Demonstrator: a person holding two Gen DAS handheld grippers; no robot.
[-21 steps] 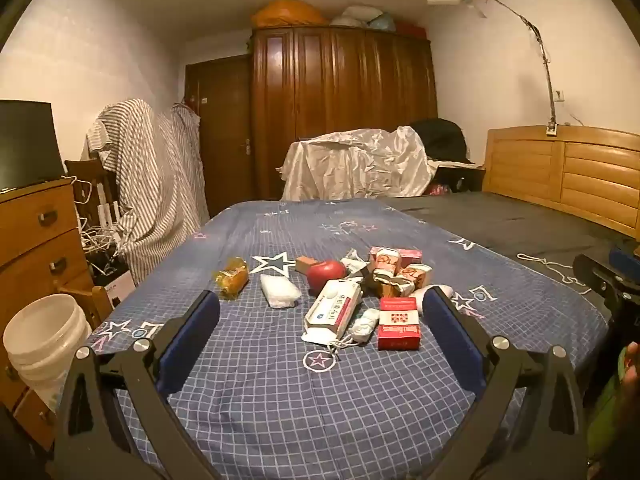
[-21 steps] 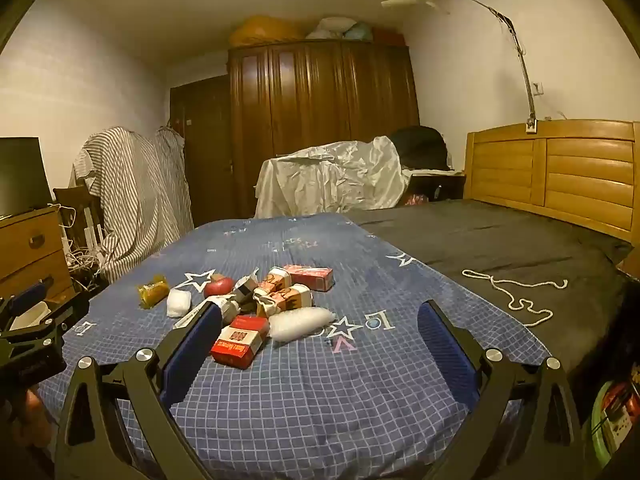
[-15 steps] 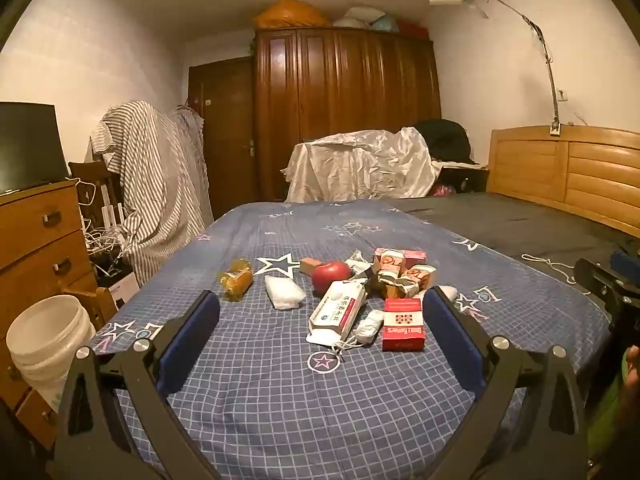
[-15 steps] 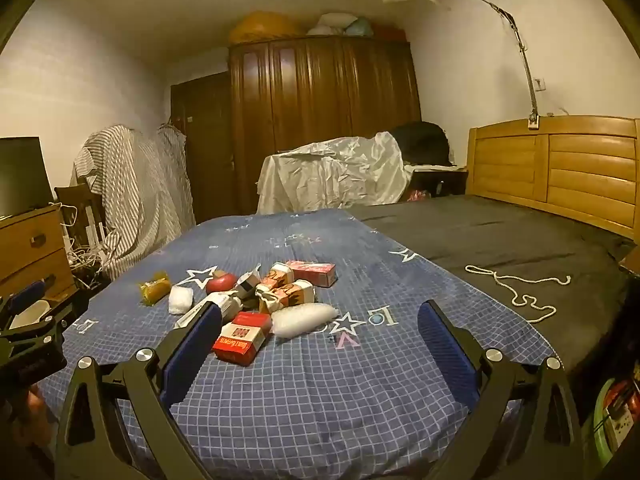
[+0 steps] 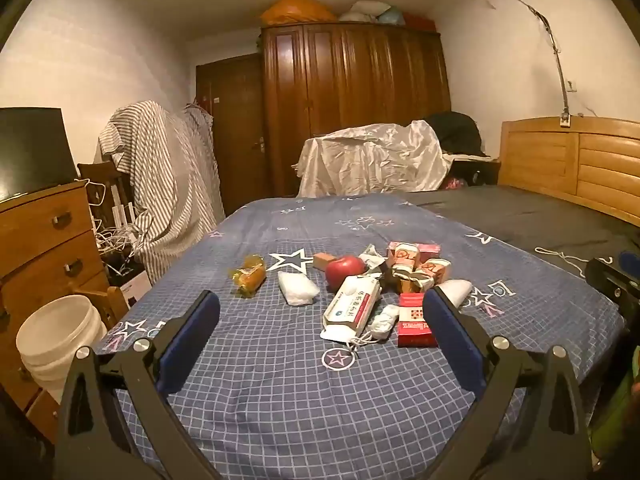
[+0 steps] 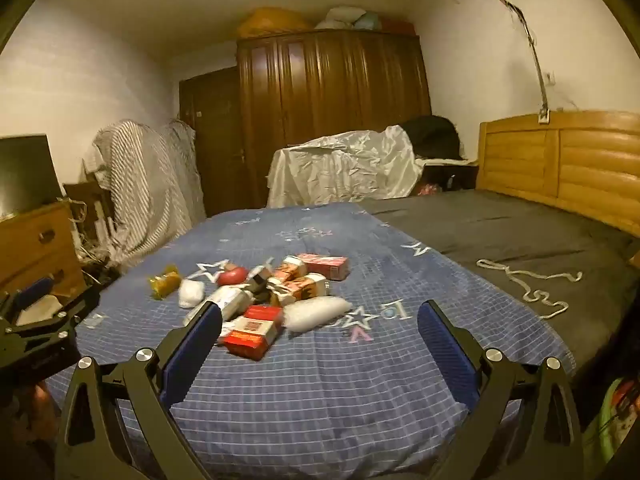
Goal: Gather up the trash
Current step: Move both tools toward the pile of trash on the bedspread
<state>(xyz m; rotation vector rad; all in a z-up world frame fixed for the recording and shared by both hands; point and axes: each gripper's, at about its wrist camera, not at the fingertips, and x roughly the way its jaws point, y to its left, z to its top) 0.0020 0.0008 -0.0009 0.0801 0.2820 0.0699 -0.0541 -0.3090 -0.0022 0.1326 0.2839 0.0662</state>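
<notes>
Right now we hold both tools low over the near edge of the bed [image 5: 280,400], above its blue checked cover. Our left hand-held gripper [image 5: 320,320] has its jaws spread wide apart with nothing between them, and our right hand-held gripper [image 6: 320,322] stands just as wide and equally empty. Ahead of us the trash lies in a loose heap on the cover: a red box [image 5: 414,322], a white medicine packet [image 5: 354,306], a red apple [image 5: 344,271], small printed cartons [image 5: 416,268], a white crumpled bag [image 5: 297,293] and a yellow wrapper [image 5: 249,275]. Off the bed's left side stands a white bucket [image 5: 56,340].
</notes>
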